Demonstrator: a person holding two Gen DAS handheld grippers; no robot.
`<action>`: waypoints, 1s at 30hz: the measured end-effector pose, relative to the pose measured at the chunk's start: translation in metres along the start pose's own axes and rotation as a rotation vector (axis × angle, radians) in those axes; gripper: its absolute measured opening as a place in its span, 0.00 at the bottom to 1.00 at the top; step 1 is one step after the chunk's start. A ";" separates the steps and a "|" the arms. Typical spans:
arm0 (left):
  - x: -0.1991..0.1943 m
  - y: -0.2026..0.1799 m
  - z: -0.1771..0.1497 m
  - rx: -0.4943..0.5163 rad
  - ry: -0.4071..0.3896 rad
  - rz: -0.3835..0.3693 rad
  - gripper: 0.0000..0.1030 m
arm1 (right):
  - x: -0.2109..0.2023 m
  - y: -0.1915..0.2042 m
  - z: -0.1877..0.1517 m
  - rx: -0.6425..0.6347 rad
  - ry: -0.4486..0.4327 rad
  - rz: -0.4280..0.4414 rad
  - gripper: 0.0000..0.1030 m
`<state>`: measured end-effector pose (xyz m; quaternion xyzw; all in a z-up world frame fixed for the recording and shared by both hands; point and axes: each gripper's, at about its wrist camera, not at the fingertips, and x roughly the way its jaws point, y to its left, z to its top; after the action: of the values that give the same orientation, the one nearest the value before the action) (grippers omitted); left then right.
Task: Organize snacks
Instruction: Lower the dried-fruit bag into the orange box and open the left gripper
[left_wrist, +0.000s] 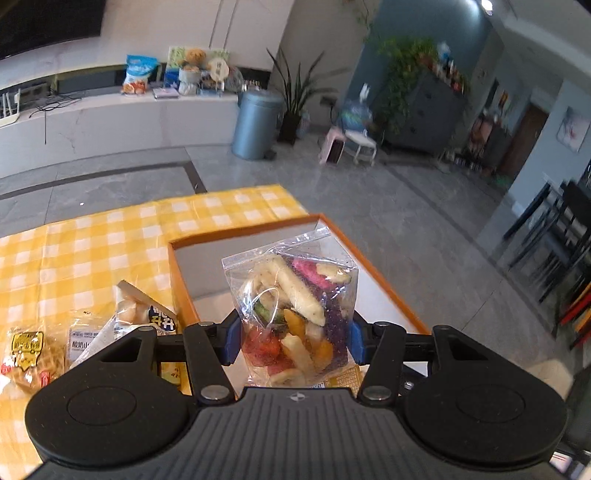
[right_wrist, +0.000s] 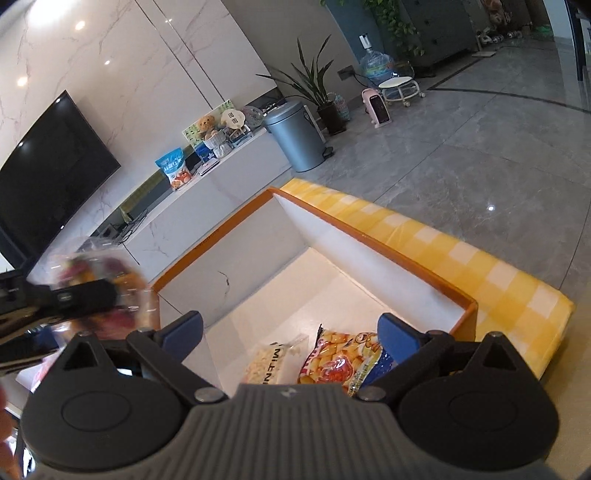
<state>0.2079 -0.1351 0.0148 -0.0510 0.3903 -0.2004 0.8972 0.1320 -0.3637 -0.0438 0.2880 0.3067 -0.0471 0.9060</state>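
Snacks: the left tongs grip a clear bag of dried fruit above the orange box; the right tongs gape wide, empty.

Yellow-checked tablecloth, orange-rimmed box

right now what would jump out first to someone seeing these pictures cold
The clear bag of dried fruit stands out first, pinched between the blue fingers of the left gripper above the orange box. Next, the yellow checked tablecloth under it all. In the right wrist view, the right gripper hangs open over two snack packets on the box's floor.
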 end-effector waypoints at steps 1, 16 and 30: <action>0.007 -0.002 0.001 0.012 0.013 0.018 0.60 | 0.001 -0.001 0.000 0.005 0.003 -0.002 0.95; 0.060 0.002 -0.010 0.037 0.154 0.136 0.61 | 0.012 0.011 -0.009 -0.117 -0.018 -0.108 0.97; 0.031 -0.024 -0.013 0.145 0.061 0.210 0.87 | 0.009 0.010 -0.009 -0.107 -0.025 -0.092 0.97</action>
<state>0.2102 -0.1689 -0.0090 0.0614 0.4052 -0.1345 0.9022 0.1367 -0.3495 -0.0498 0.2242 0.3102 -0.0757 0.9207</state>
